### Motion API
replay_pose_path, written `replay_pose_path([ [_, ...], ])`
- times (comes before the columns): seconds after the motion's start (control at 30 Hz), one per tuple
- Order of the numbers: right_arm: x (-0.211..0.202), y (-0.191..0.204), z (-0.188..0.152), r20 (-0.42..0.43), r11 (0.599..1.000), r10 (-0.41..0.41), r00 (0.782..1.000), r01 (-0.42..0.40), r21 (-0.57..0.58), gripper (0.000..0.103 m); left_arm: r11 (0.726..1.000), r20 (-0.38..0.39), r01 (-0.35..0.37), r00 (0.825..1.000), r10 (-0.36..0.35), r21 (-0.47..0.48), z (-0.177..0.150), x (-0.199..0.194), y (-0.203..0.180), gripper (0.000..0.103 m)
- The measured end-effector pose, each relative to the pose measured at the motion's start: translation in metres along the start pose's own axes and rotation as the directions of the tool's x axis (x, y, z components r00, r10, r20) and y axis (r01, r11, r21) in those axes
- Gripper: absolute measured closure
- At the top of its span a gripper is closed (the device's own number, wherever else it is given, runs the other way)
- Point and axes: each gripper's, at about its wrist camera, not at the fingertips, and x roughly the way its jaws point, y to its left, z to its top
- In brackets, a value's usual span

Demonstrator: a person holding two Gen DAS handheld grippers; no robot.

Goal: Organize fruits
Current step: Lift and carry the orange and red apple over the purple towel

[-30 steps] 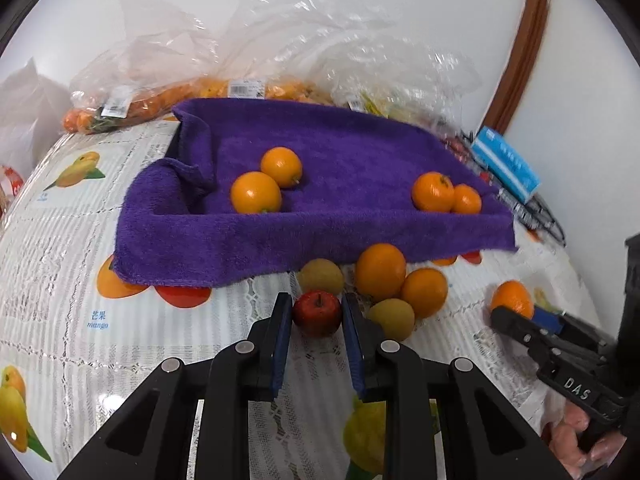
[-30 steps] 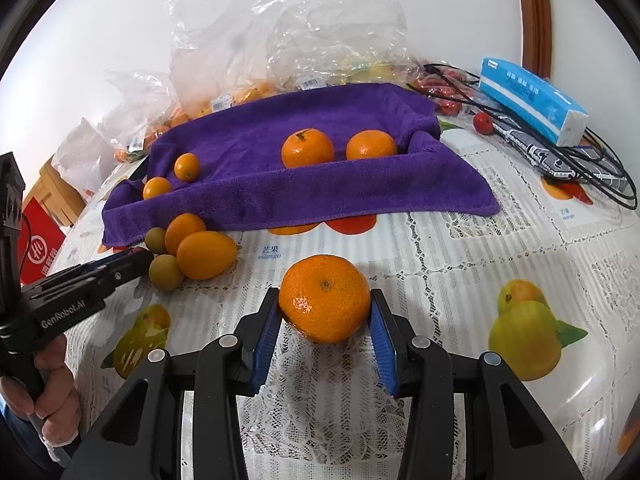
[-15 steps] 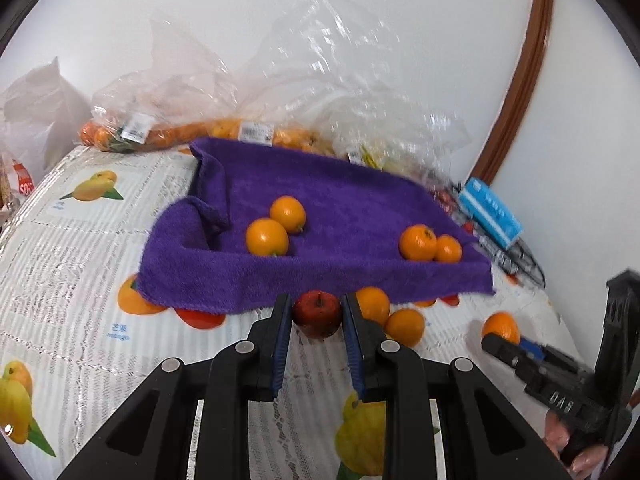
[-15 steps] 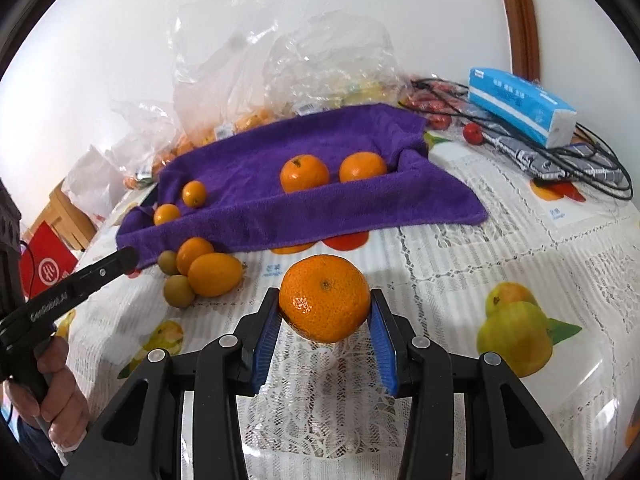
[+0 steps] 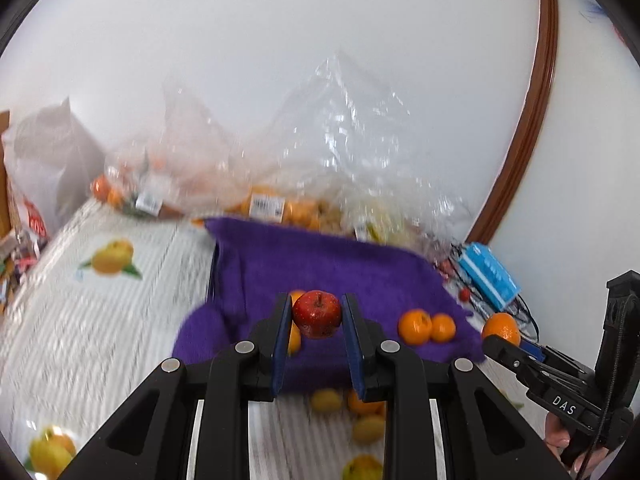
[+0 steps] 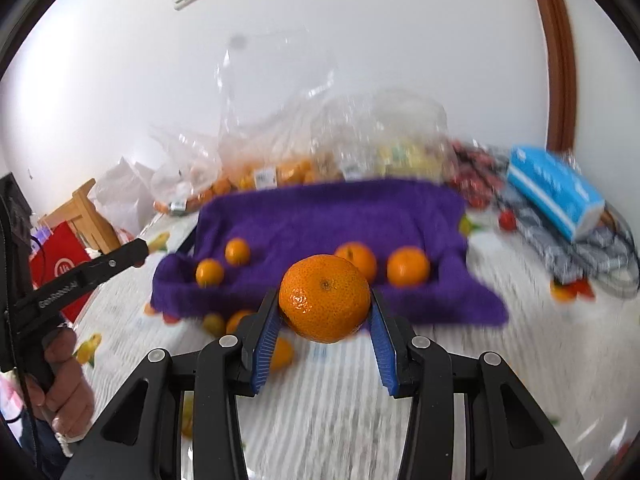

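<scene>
Left gripper: your left gripper [image 5: 316, 314] was closed on a small red apple [image 5: 317, 313]; both blue pads pressed its sides, at the centre of the left wrist frame.
Red apple: it was held clear of the table, in front of the purple towel [image 5: 340, 272], stem up.
Right gripper: your right gripper [image 6: 325, 306] was clamped on a large mandarin [image 6: 325, 298], the pads touching its left and right sides, at the centre of the right wrist frame.
Large mandarin: it was off the tablecloth [image 6: 520, 340], with its stem dimple turned toward the camera.
Purple towel: it lay in the middle of both frames, its left and near edges folded up like a low wall.
Fruit on the towel: in the right wrist frame two small oranges [image 6: 224, 262] sat at the left part and two bigger ones [image 6: 408, 266] at the right part, just behind the held mandarin.
Fruit on the table: some orange and yellowish fruits [image 5: 348, 404] lay just in front of the towel, partly hidden by the fingers.
Behind the towel: clear plastic bags [image 5: 340, 140] with more fruit stood against the white wall, blurred.
Blue box: it [image 6: 554, 192] rested at the right of the right wrist frame, over dark cables.
Your hand: your left hand [image 6: 66, 384] gripped the handle at the lower left of the right wrist frame.
</scene>
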Motion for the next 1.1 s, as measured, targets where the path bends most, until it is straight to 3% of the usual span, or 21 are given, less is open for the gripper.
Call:
replay_pose_path([
  [0.23, 0.023, -0.004, 0.043, 0.068, 1.0, -0.003, 0.998, 0.005, -0.024, 0.06, 1.0, 0.012, -0.013, 1.0, 0.014, -0.02, 0.02, 0.035, -0.009, 0.079],
  [0.43, 0.054, -0.016, 0.071, 0.068, 0.999, -0.004, 0.998, 0.007, -0.035, 0.06, 1.0, -0.022, -0.008, 1.0, 0.007, -0.028, 0.01, 0.07, -0.012, 0.079],
  [0.6, 0.085, -0.044, 0.054, -0.001, 0.999, -0.045, 0.999, 0.045, 0.027, 0.06, 1.0, -0.074, -0.026, 0.997, 0.027, 0.017, -0.003, 0.085, -0.013, 0.079],
  [0.7, 0.088, -0.056, 0.052, 0.004, 0.995, -0.089, 0.996, 0.089, 0.04, 0.06, 1.0, -0.072, -0.013, 0.997, 0.014, 0.017, -0.004, 0.085, -0.014, 0.079],
  [0.87, 0.082, -0.071, 0.051, 0.043, 0.994, -0.078, 0.996, 0.075, 0.08, 0.06, 1.0, -0.08, -0.012, 0.997, 0.014, 0.02, -0.006, 0.088, -0.013, 0.079],
  [1.1, 0.102, -0.075, 0.044, 0.002, 0.993, -0.069, 0.998, 0.068, 0.091, 0.06, 1.0, -0.09, -0.014, 0.996, 0.014, 0.001, -0.003, 0.092, -0.009, 0.079],
])
